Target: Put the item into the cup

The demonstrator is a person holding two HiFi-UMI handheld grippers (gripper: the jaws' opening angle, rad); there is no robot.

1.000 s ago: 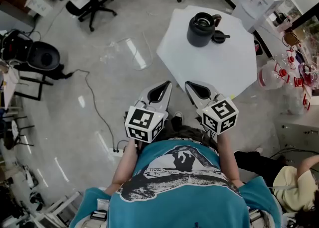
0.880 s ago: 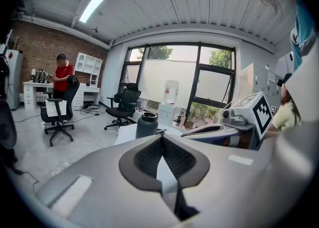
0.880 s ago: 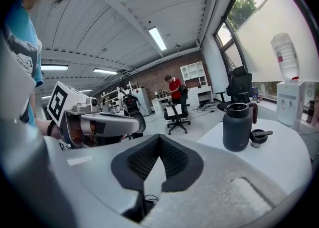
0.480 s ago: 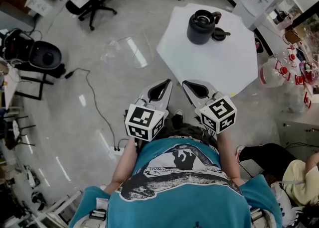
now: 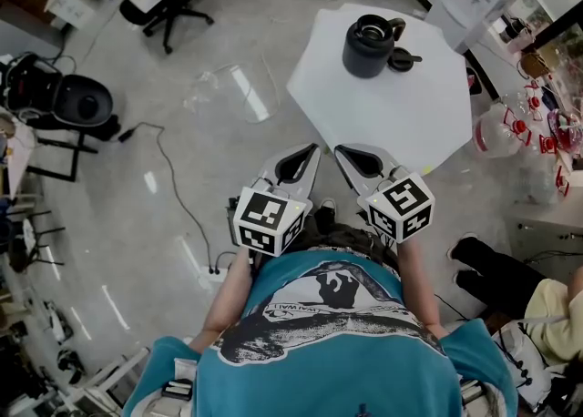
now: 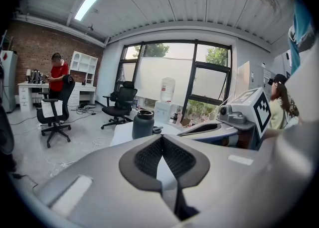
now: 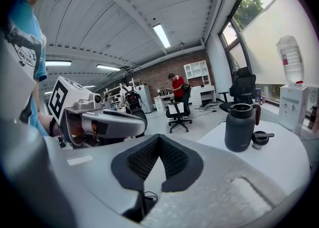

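The left gripper (image 5: 310, 150) and right gripper (image 5: 343, 152) are held closed and empty, well short of the dark jug (image 5: 367, 46); approach or finish cannot be judged.

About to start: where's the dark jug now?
In the head view the dark jug stands at the white table's far end, a small black lid just right of it.

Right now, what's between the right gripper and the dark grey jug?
Just bare white tabletop from right gripper to jug, in the head view.
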